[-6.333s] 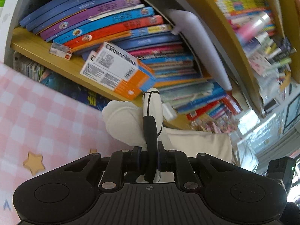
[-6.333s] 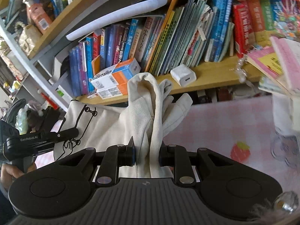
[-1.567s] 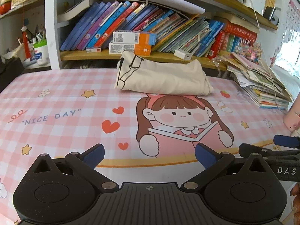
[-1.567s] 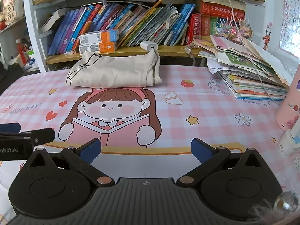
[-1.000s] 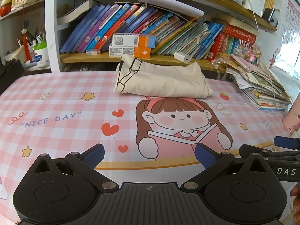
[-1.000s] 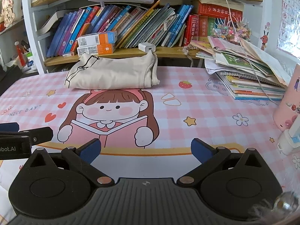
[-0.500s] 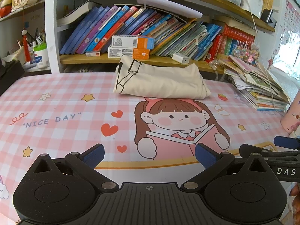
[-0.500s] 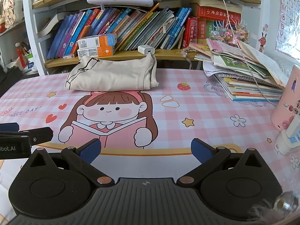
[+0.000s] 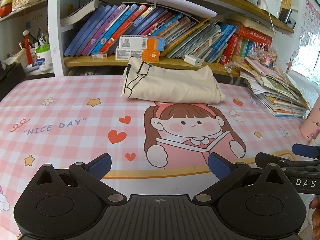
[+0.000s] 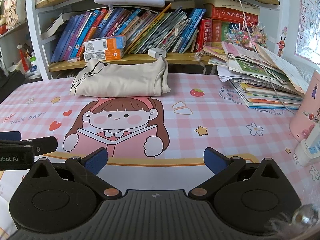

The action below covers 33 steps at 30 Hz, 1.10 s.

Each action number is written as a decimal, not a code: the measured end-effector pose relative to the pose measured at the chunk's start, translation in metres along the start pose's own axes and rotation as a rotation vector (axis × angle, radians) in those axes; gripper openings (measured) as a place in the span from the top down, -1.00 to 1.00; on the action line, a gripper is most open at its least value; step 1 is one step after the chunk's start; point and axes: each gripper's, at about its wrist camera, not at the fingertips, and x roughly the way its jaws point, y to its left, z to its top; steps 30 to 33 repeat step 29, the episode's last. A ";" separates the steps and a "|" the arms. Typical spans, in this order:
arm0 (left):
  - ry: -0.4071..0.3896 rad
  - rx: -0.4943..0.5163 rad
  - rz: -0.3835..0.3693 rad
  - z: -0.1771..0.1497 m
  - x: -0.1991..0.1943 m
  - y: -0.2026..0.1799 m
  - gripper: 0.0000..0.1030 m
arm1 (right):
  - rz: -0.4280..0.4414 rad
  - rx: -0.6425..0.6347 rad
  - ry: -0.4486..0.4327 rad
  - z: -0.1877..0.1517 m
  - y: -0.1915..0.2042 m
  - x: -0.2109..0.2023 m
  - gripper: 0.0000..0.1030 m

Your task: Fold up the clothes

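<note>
A cream garment (image 9: 172, 86) with a black line drawing lies folded in a flat bundle at the far edge of the table, just below the bookshelf; the right wrist view shows the same garment (image 10: 120, 82). My left gripper (image 9: 159, 167) hovers open over the near side of the pink checked tablecloth (image 9: 60, 104), well short of the garment, with nothing between its blue pads. My right gripper (image 10: 156, 159) is open too and holds nothing, at the near edge. Each gripper shows at the side of the other's view.
A bookshelf (image 9: 140, 62) packed with leaning books and two orange-and-white boxes (image 9: 140, 48) runs behind the table. A stack of magazines (image 10: 264, 80) sits at the right, with a pink cup (image 10: 306, 108) and a white charger (image 10: 157, 53) nearby.
Earlier both grippers were shut on the garment, held up by the shelf. It now lies folded on the table and both grippers are open, drawn back to the near edge.
</note>
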 end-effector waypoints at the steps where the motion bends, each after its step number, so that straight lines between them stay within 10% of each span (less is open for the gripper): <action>1: 0.000 0.001 0.000 0.000 0.000 0.000 -1.00 | 0.000 0.000 0.000 0.000 0.000 0.000 -1.00; 33: -0.011 0.004 -0.010 0.000 0.000 -0.003 -1.00 | 0.000 0.003 0.006 -0.002 0.000 0.002 -1.00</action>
